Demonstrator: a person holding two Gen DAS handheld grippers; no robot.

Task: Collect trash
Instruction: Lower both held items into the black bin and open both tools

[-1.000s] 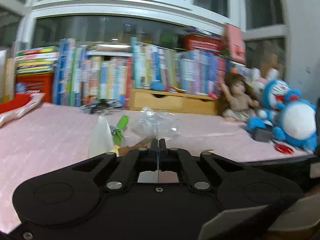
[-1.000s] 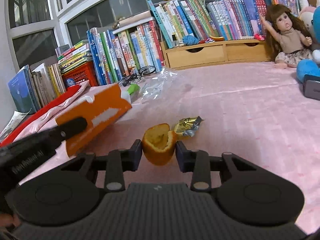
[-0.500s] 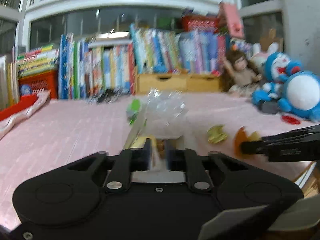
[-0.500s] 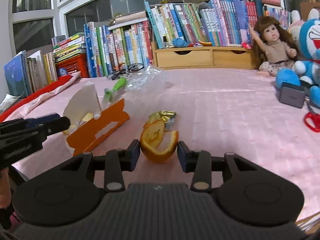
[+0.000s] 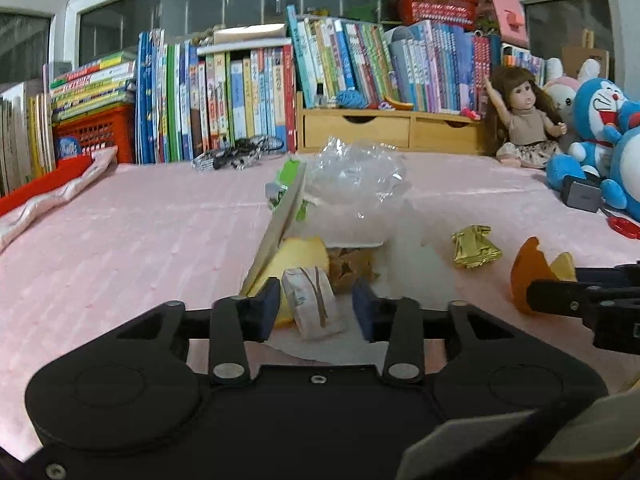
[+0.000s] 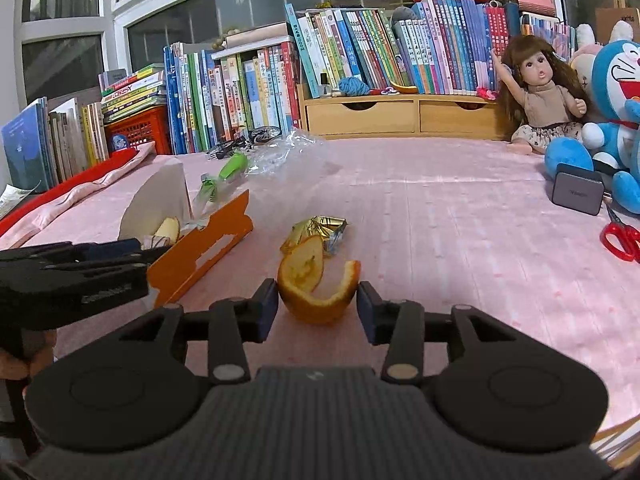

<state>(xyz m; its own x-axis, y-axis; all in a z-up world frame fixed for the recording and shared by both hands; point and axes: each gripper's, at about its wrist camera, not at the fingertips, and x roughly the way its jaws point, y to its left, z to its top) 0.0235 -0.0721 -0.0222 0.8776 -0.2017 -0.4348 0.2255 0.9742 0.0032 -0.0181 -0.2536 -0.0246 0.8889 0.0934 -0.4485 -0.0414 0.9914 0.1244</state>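
Observation:
An orange-and-white carton (image 6: 204,248) lies open on its side on the pink table, with peel and wrappers in it. My left gripper (image 5: 314,308) is at its mouth. Its jaws are opening, and a small beige packet (image 5: 316,304) lies loose between them with a gap on each side. My right gripper (image 6: 318,308) is shut on a curled orange peel (image 6: 316,284), just right of the carton. This peel (image 5: 528,276) also shows at the right of the left wrist view. A crumpled gold wrapper (image 6: 320,228) lies just beyond the peel. Farther back are a green wrapper (image 6: 224,176) and a clear plastic bag (image 5: 356,176).
Rows of books (image 6: 248,92) and a wooden drawer unit (image 6: 400,116) line the back. A doll (image 6: 548,96), blue plush toys (image 6: 616,96), a grey box (image 6: 578,194) and red scissors (image 6: 622,238) fill the right side. A red tray with pink cloth (image 6: 92,180) lies left.
My left gripper went from shut on the carton's edge to open, and sank toward the table. The carton tipped down flat. The right gripper kept the peel and shifted a little right.

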